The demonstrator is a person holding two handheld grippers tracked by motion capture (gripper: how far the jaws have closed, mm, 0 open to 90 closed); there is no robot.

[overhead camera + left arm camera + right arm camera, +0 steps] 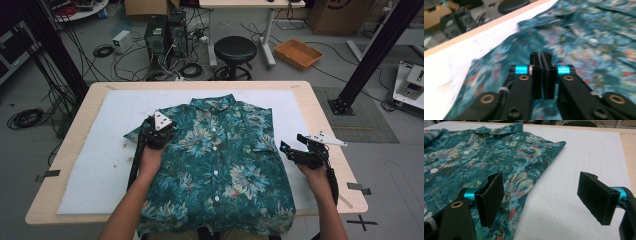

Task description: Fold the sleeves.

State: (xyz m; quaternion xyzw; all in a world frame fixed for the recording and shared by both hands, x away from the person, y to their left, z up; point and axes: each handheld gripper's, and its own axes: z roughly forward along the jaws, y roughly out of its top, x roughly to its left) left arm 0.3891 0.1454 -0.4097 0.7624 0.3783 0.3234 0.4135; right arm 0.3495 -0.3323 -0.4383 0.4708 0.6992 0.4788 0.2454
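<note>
Right claw (544, 200) gapes wide beside the shirt (486, 157) edge, holding nothing; left claw (541, 75) looks nearly closed, seemingly empty.

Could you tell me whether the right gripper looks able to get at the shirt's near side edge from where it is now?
Probably yes: the right gripper stands open beside the shirt, and only bare white mat lies around that edge.

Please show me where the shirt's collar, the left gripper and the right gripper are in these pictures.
shirt's collar (216, 103), high view, on the folded collar at the shirt's far end.
left gripper (540, 55), left gripper view, at the tips of its nearly closed jaws.
right gripper (544, 196), right gripper view, midway between its two wide-apart pads.
</note>
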